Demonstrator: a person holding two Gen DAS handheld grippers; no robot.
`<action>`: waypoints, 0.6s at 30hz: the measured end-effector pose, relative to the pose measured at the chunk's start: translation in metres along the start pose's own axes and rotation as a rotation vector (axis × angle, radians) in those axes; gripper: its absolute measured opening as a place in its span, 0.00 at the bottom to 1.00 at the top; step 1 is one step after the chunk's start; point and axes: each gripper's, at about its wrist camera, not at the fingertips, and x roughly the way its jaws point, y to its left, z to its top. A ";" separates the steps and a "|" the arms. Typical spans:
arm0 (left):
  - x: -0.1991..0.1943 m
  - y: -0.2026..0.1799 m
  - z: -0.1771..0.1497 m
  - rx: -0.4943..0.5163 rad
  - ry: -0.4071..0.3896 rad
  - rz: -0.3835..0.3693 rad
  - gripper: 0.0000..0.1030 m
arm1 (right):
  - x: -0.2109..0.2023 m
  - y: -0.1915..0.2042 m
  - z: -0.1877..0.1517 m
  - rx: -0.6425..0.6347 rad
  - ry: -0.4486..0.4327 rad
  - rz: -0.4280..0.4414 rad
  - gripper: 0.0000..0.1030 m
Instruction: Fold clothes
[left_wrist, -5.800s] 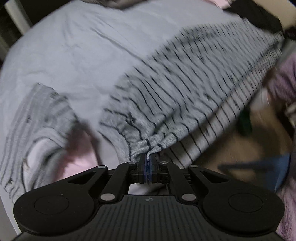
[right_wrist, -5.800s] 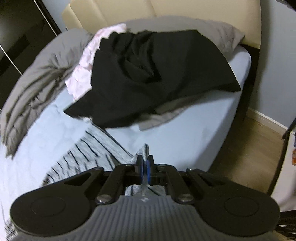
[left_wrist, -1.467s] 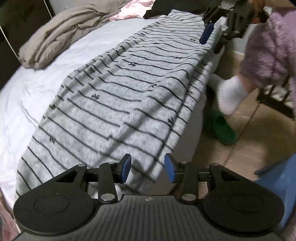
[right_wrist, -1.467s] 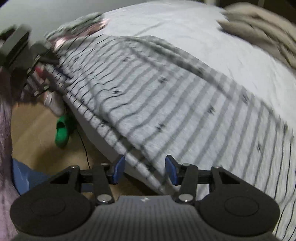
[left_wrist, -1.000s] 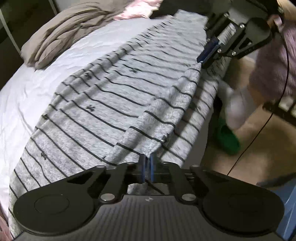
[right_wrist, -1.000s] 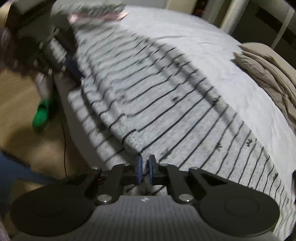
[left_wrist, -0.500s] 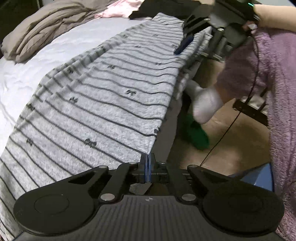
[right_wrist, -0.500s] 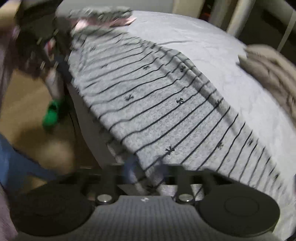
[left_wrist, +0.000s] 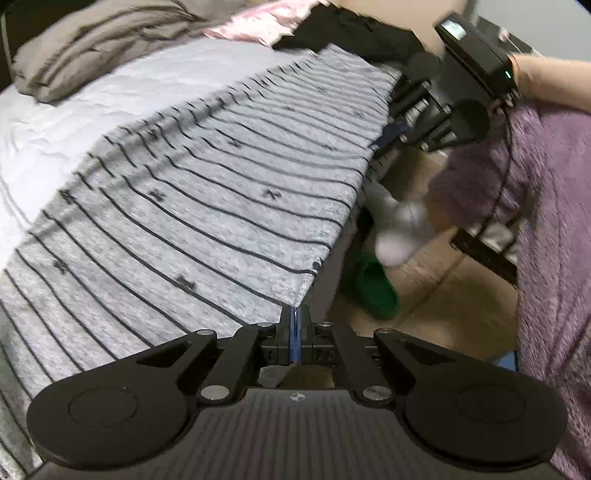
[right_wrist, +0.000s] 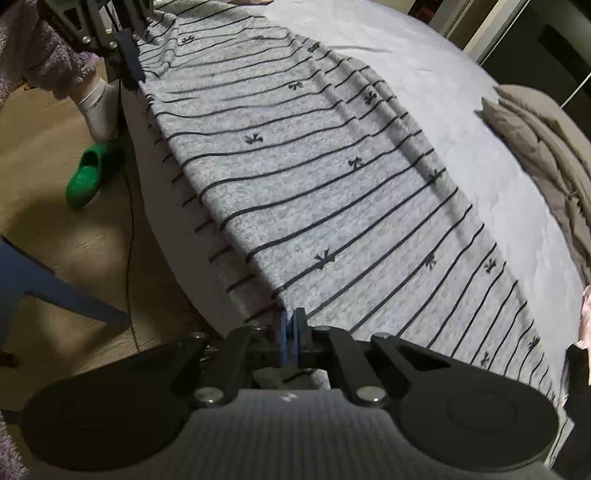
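A grey garment with thin black stripes and small bow marks (left_wrist: 207, 192) lies spread along the bed's near side; it also shows in the right wrist view (right_wrist: 332, 177). My left gripper (left_wrist: 294, 325) is shut on its near edge at one end. My right gripper (right_wrist: 291, 332) is shut on the same edge at the other end, and it also shows in the left wrist view (left_wrist: 388, 133) at the far end. The held edge is lifted slightly, with a lower layer hanging over the bed side.
The bed (left_wrist: 74, 96) has a pale sheet. A folded taupe duvet (left_wrist: 92, 40), a pink cloth (left_wrist: 266, 22) and a black garment (left_wrist: 351, 33) lie at its far part. A green slipper (right_wrist: 88, 173) and a blue object (right_wrist: 44, 280) are on the wooden floor.
About 1.5 s ago both grippers were open at the garment's edge. Both have since shut on that edge and lifted it, stretching it taut between them.
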 end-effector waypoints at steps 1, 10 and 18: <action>0.004 -0.001 0.000 0.010 0.016 -0.005 0.00 | 0.002 0.000 -0.001 0.005 0.012 0.016 0.04; 0.011 0.008 -0.002 -0.017 0.055 -0.008 0.00 | -0.017 -0.028 -0.018 0.143 -0.006 0.065 0.30; 0.001 0.022 0.020 -0.059 -0.032 0.067 0.01 | -0.059 -0.119 -0.089 0.693 -0.062 -0.204 0.33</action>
